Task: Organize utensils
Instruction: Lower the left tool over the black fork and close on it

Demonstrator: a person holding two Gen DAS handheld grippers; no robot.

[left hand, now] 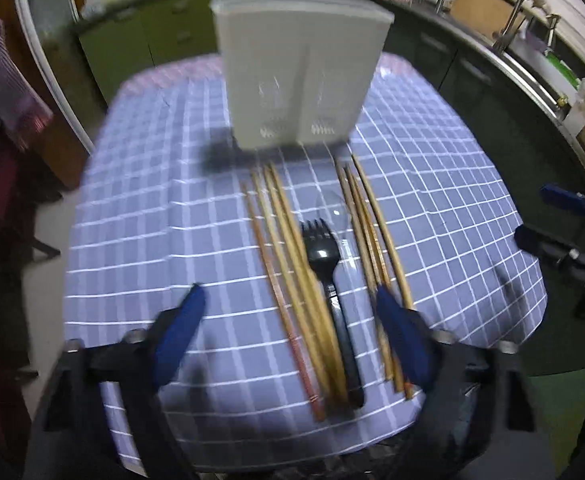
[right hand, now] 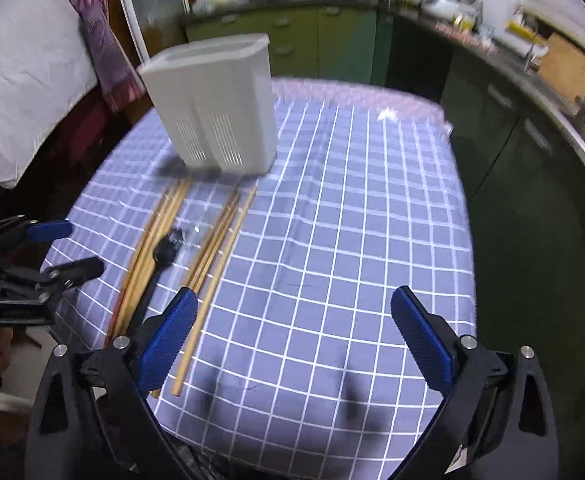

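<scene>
A white two-compartment utensil holder (left hand: 298, 76) (right hand: 216, 112) stands upright at the far side of the checked tablecloth (left hand: 152, 208) (right hand: 332, 220). In front of it lie two groups of wooden chopsticks (left hand: 292, 280) (right hand: 216, 244), a black plastic fork (left hand: 326, 268) (right hand: 160, 264) and a clear plastic spoon (left hand: 334, 208) between them. My left gripper (left hand: 290, 300) is open above the near ends of the utensils, holding nothing. My right gripper (right hand: 294, 312) is open over bare cloth, right of the chopsticks. Each gripper shows at the edge of the other's view, the right one (left hand: 552, 220) and the left one (right hand: 52, 252).
A green kitchen counter with cabinets (right hand: 312, 32) curves behind and to the right, with a sink and tap (left hand: 528, 20). A striped cloth (right hand: 100, 48) hangs at the left by a door. The table's near edge lies just under the grippers.
</scene>
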